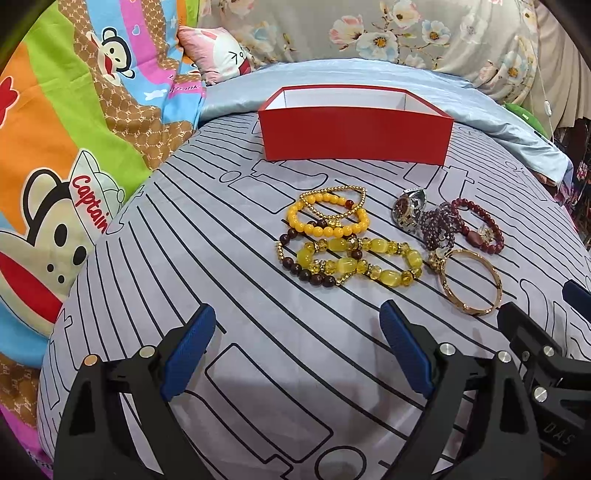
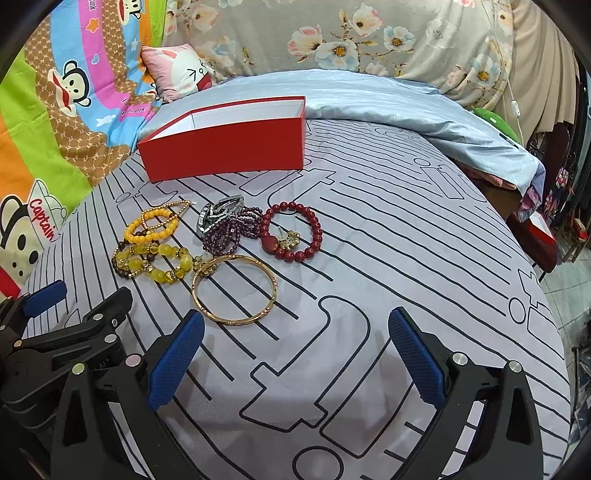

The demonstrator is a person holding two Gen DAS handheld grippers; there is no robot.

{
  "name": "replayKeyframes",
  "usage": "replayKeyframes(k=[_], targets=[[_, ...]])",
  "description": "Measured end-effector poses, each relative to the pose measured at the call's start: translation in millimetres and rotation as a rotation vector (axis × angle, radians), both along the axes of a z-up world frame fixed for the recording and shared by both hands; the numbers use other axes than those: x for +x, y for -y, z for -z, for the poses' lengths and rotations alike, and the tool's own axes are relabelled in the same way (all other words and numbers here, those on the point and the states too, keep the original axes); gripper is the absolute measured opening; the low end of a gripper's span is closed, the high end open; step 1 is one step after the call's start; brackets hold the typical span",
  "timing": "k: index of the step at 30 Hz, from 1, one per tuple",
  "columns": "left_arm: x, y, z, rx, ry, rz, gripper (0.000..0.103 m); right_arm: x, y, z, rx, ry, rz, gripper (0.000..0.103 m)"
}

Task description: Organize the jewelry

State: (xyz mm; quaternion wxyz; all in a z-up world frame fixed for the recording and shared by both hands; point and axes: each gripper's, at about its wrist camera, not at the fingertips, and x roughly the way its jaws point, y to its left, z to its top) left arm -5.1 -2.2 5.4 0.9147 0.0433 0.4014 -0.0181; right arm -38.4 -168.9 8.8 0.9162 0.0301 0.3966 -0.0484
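An open red box (image 1: 354,136) (image 2: 225,151) with a white inside stands at the back of the grey line-patterned sheet. In front of it lie a yellow bead bracelet (image 1: 328,225) (image 2: 147,230), a yellow crystal bracelet (image 1: 369,264) (image 2: 162,266), a watch (image 1: 408,210) (image 2: 218,214), a purple bead bracelet (image 1: 439,229) (image 2: 229,230), a red bead bracelet (image 1: 493,229) (image 2: 317,230) and a gold bangle (image 1: 476,312) (image 2: 232,322). My left gripper (image 1: 297,310) is open and empty, short of the yellow bracelets. My right gripper (image 2: 295,317) is open and empty, just right of the bangle.
A cartoon monkey quilt (image 1: 55,147) is piled on the left, with a pink pillow (image 2: 177,70) and floral bedding (image 1: 406,33) behind. A pale blue blanket (image 2: 369,99) lies behind the box. The bed drops to tiled floor (image 2: 569,280) at the right.
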Motion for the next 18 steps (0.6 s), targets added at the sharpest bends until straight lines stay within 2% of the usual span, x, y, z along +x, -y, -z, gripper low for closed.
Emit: replayKeyframes(k=[18], targets=[[-1.3, 0.7, -1.1, -0.001, 0.009, 0.000, 0.086, 0.0, 0.3, 0.2, 0.000, 0.000, 0.000, 0.096]])
